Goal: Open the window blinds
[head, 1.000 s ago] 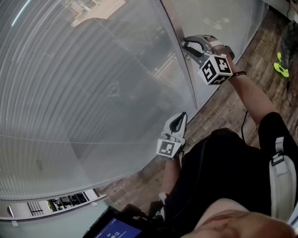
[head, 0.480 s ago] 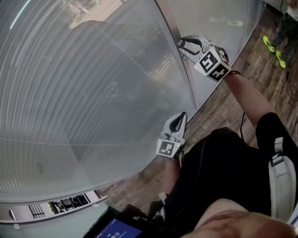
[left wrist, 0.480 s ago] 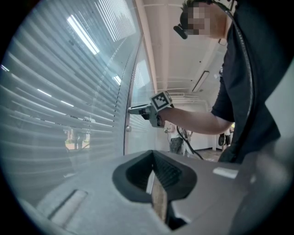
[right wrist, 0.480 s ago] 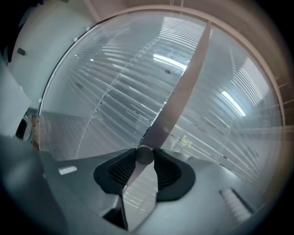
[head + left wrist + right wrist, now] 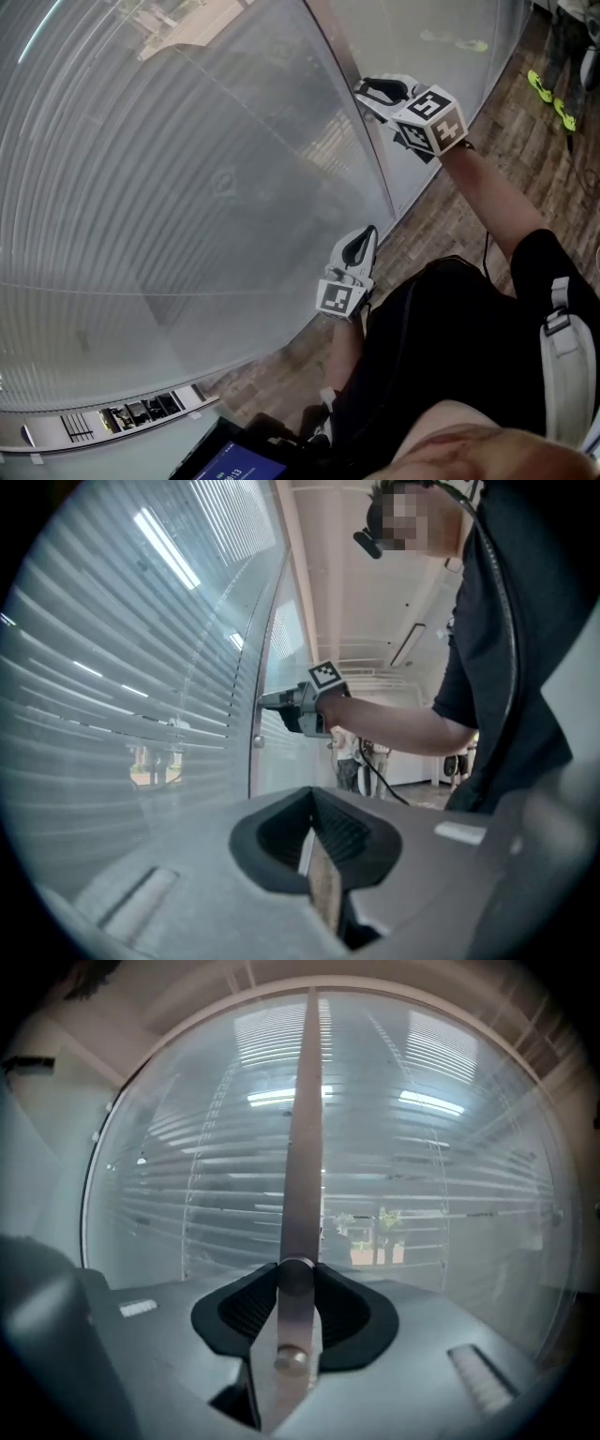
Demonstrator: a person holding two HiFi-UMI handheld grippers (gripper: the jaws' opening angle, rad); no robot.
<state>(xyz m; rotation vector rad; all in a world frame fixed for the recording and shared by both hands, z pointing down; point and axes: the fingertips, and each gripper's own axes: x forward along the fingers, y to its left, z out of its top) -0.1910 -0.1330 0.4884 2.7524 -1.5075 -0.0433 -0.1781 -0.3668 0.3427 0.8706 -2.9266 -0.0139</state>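
The blinds point(image 5: 141, 187) hang behind a glass pane, their slats level; trees and a building show between them in the right gripper view. A metal frame strip point(image 5: 349, 70) runs down the pane's right edge and carries a round knob point(image 5: 296, 1274). My right gripper point(image 5: 366, 91) points level at this strip, shut on the knob point(image 5: 296, 1283). It also shows in the left gripper view, where the right gripper point(image 5: 267, 702) touches the frame. Lower down, beside the glass, my left gripper point(image 5: 367, 234) stays shut with nothing between its pads point(image 5: 314, 855).
A wood floor point(image 5: 450, 206) runs along the foot of the glass wall. A ledge with a vent point(image 5: 122, 412) lies at the lower left, and a dark screen point(image 5: 234, 461) at the bottom. Bright yellow shoes point(image 5: 544, 89) stand at the upper right. People point(image 5: 361, 761) stand far behind.
My right gripper has rolled about its own axis on the knob, so its marker cube shows another face. The left gripper has stayed where it was.
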